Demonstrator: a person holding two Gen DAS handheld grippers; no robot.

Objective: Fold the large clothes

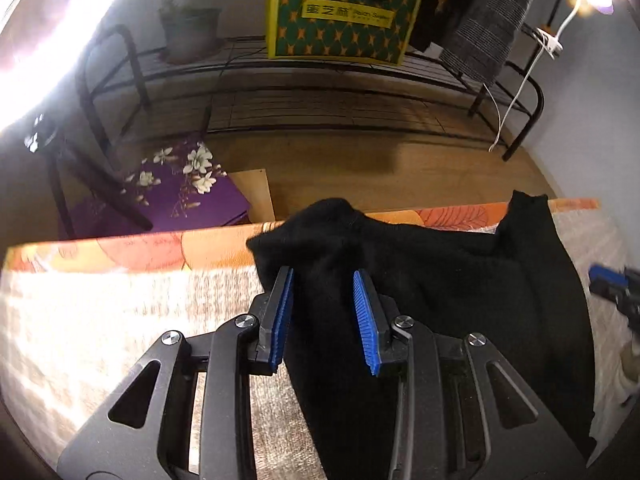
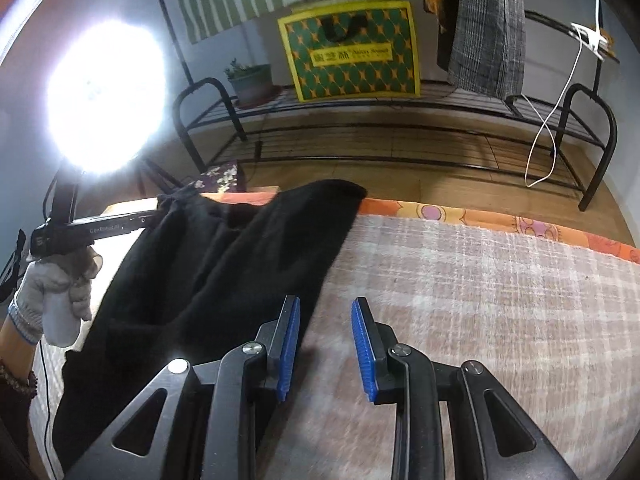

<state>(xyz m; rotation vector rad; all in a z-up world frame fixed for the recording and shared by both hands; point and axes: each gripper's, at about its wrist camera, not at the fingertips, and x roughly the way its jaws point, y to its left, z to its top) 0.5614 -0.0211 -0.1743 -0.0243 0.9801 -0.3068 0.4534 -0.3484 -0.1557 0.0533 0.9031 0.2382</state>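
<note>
Spreading across the plaid blanket [image 2: 480, 280] lay the black garment [image 2: 208, 264], soft, limp, best pinched at corners. Left gripper [image 1: 323, 316] fingers straddled a bunched fold; right gripper [image 2: 325, 344] fingers stood apart, empty beside its edge.

The lower part of the black garment [image 1: 460, 292] is hidden behind the left gripper [image 1: 323, 284] and cut off by the bottom edge, the right gripper [image 1: 612, 284] is blurred at the side, and the lamp [image 2: 106, 96] is washed out by glare.
</note>
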